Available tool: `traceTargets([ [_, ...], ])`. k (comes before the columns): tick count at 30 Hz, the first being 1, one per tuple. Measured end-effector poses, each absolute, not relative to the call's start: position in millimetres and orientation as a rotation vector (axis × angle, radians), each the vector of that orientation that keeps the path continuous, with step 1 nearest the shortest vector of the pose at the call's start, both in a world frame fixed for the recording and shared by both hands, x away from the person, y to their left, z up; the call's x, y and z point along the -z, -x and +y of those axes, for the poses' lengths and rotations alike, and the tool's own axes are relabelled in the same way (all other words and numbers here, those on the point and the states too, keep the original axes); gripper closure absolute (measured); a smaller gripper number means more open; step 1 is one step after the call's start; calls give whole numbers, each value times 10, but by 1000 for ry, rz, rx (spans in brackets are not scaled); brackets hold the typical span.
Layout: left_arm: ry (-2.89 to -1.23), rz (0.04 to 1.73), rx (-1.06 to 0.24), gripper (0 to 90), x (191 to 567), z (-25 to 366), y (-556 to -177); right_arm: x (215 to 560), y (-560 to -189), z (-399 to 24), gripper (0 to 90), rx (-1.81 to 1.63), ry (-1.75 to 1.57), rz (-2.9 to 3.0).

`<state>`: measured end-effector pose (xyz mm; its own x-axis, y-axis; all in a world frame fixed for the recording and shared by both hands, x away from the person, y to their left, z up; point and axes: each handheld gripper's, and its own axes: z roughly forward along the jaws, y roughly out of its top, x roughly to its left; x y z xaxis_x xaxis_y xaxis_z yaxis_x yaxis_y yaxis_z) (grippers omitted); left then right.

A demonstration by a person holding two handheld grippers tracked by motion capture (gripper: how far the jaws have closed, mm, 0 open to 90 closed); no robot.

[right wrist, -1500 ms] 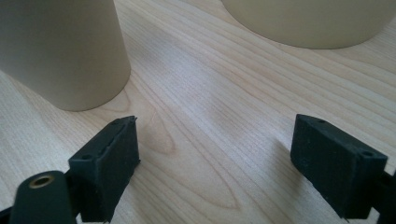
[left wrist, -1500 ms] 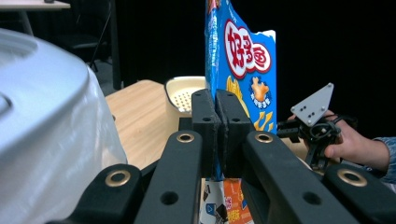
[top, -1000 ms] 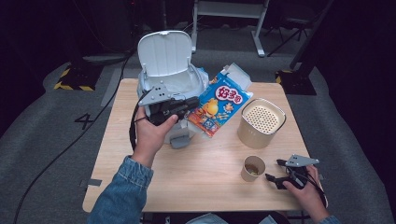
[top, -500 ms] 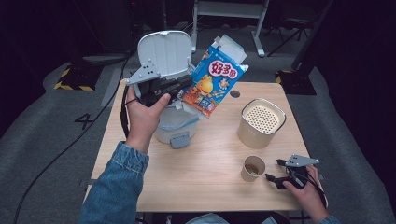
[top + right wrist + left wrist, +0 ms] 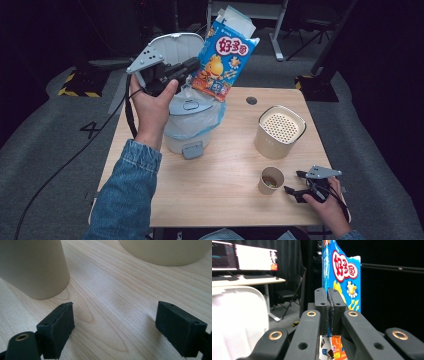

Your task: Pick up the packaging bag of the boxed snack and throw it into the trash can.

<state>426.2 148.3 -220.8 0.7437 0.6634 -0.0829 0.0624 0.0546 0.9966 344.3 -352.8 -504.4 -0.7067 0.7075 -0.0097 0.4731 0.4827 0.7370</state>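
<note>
Snack bag (image 5: 223, 60), blue with a red-and-white label, sits pinched between our left gripper's (image 5: 192, 67) jaws, which are clamped tight on its edge; in the left gripper view the two black pads meet on the thin blue film (image 5: 342, 277) with the rest of the bag rising above them. We hold it up in the air at the far left of the table (image 5: 225, 200), tilted, just above the white bin (image 5: 189, 120) with its plastic liner and raised lid (image 5: 177, 47). Our left hand (image 5: 150, 102) wraps the gripper body, a denim sleeve (image 5: 125, 200) behind it.

Our right gripper (image 5: 295, 190) rests low at the near right edge, jaws spread wide with bare wood between them, grasping nothing. Just to its left stands a small paper cup (image 5: 270, 180), and farther off a beige canister with a perforated top (image 5: 279, 131). Both show in the right gripper view as pale curved walls (image 5: 35, 267) beyond the pads.
</note>
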Motion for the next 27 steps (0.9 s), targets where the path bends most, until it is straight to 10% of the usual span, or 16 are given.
traceTargets([
  [27, -1414, 815, -619, 873, 2309, 1765, -4667, 5044, -3443, -3527, 156, -1060, -998, 2421],
])
